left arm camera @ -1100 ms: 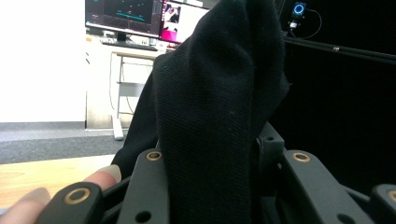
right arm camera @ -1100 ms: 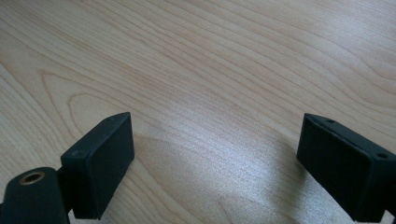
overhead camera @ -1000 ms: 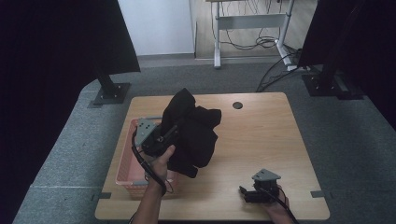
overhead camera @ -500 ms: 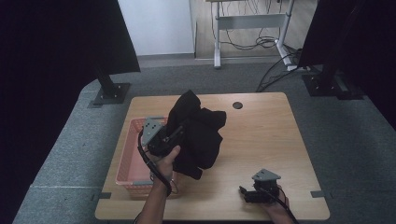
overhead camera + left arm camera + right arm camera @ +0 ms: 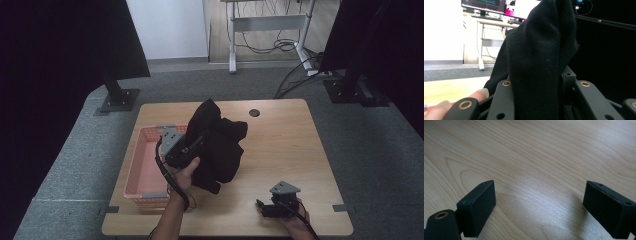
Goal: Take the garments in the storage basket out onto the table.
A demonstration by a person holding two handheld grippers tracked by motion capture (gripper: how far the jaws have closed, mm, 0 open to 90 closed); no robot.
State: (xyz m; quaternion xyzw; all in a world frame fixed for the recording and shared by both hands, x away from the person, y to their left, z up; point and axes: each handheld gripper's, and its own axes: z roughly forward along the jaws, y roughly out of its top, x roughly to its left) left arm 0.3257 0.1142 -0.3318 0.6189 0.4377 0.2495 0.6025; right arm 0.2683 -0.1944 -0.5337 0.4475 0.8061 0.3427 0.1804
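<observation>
Wooden counter point(image 5: 280, 150), pink basket point(image 5: 142, 172) at left.
Black cloth point(image 5: 220, 145) lifted beside basket, hanging lengthwise, peak up, clamped in left gripper point(image 5: 536, 100); right gripper point(image 5: 539, 207) gaping wide, holding nothing, low over bare wood.

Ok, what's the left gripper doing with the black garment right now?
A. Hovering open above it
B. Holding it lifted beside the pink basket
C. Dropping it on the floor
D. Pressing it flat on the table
B: the left gripper is clamped on the black garment, which hangs bunched above the wooden table next to the pink basket.
</observation>
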